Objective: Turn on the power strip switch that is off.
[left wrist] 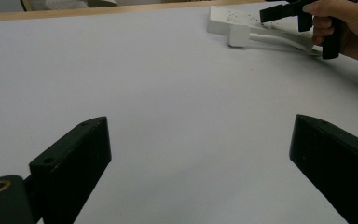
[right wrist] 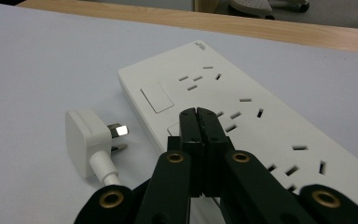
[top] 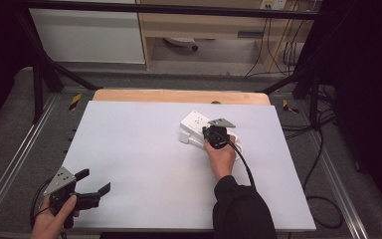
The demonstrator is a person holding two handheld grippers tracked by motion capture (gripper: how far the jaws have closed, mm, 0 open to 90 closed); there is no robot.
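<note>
A white power strip [top: 194, 121] lies right of the mat's middle, with several socket holes and a flat rocker switch [right wrist: 157, 97] on top. A white plug [right wrist: 81, 137] on a white cable [right wrist: 103, 170] lies on its side against the strip's near-left edge, pins toward the strip. My right gripper [right wrist: 196, 114] is shut with nothing between the jaws. Its tips hover over the strip's top by a second switch; whether they touch it I cannot tell. My left gripper [top: 95, 181] rests open near the mat's front left corner, far from the strip [left wrist: 228, 18] and the plug [left wrist: 239, 35].
A pale grey mat [top: 144, 164] covers the table, and a strip of bare wood [top: 179, 95] runs along its far edge. Black frame posts [top: 37, 84] stand at the far corners, with cables [top: 323, 199] on the floor at the right.
</note>
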